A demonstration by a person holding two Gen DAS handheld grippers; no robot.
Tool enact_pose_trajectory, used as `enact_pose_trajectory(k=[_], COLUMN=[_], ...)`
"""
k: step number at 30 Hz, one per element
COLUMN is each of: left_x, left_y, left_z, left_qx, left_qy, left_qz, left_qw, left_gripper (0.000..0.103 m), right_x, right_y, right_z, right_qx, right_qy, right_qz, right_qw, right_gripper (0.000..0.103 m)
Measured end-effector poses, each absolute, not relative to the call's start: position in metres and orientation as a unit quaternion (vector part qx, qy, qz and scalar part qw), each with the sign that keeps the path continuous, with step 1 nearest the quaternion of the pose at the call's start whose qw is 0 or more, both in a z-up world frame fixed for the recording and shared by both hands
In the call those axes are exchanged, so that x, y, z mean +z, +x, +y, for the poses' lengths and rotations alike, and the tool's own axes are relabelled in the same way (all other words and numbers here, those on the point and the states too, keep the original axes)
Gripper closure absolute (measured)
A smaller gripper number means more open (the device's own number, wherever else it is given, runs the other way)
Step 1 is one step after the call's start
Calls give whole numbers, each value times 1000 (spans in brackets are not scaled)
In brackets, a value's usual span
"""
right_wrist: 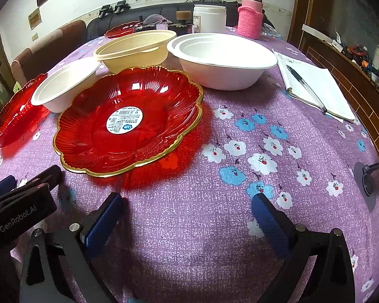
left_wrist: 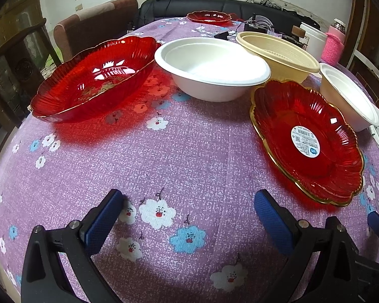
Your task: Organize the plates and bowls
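Both grippers hang low over the near edge of a table under a purple flowered cloth (left_wrist: 189, 156), each spread wide with nothing between its blue pads. The left gripper (left_wrist: 189, 217) faces bare cloth; the right gripper (right_wrist: 187, 217) does the same, with the left tool's black body just beside it at 9 o'clock. In the left view, a red plate (left_wrist: 93, 80) sits at 11 o'clock, tilted with its far rim raised. A white bowl (left_wrist: 212, 68) stands at 12 o'clock, just beside that plate, and a cream bowl (left_wrist: 278, 53) lies behind it at 1 o'clock, touching or nearly so. A labelled plate (left_wrist: 308, 141), gold-rimmed with a white sticker in its well, lies at 2 o'clock, and a second white bowl (left_wrist: 348, 96) sits past it at the right edge. A far plate (left_wrist: 209, 16), also red, rests at the table's back edge. In the right view, a notebook (right_wrist: 315, 85) with a pen (right_wrist: 305, 85) on it lies at 2 o'clock, and a pink-sleeved jar (right_wrist: 250, 17) and a white tub (right_wrist: 209, 17) stand at 12 o'clock beyond the bowls.
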State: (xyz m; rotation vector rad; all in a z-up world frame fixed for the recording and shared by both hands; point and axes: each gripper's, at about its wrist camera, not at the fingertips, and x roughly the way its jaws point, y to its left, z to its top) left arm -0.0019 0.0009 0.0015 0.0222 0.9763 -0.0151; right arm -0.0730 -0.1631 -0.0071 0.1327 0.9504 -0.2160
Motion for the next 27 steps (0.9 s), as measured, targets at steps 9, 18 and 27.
enact_pose_trajectory(k=[9, 18, 27], left_x=[3, 2, 10], left_y=[-11, -17, -38], left_z=[7, 9, 27], left_qx=[-53, -63, -130], left_qy=[36, 42, 34], left_qz=[482, 482, 522], left_qw=[874, 873, 842], left_gripper=[0, 0, 0], right_x=[-7, -6, -6], right_y=[-73, -68, -70], right_z=[-163, -163, -163], right_qx=[-102, -100, -87], right_qy=[64, 61, 51], right_qz=[457, 462, 484], right_qw=[881, 879, 869], right_gripper=[1, 1, 1])
